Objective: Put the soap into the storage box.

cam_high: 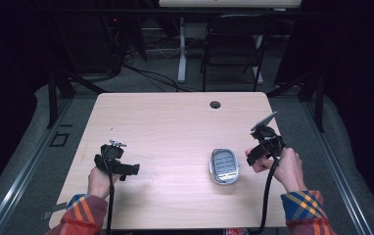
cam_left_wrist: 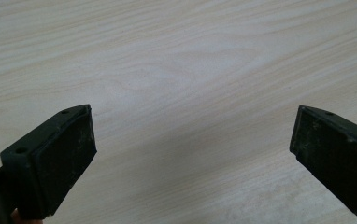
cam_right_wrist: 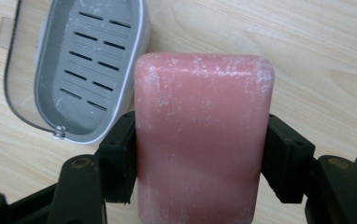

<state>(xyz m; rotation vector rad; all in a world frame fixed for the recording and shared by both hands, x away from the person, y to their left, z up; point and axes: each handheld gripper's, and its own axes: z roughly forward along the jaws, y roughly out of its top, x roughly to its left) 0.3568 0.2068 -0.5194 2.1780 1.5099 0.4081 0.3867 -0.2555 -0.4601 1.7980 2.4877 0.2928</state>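
Right tongs [cam_right_wrist: 200,158] are clamped on the long sides of a pink soap bar [cam_right_wrist: 203,135], held just right of the open soap dish [cam_high: 223,165]. Soap looks hard but probably slippery, so gripping mid-bar seems smart. Left tongs [cam_left_wrist: 193,154] hang wide and empty over the desk [cam_high: 175,122].

bright lit table [cam_high: 175,127], dark surroundings, soft close-up focus

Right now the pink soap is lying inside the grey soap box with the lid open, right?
Not quite. The pink soap is not in the grey soap box; the right tool is clamped on it, beside the box. The right gripper view shows this. The box is indeed open, with its slotted tray bare.
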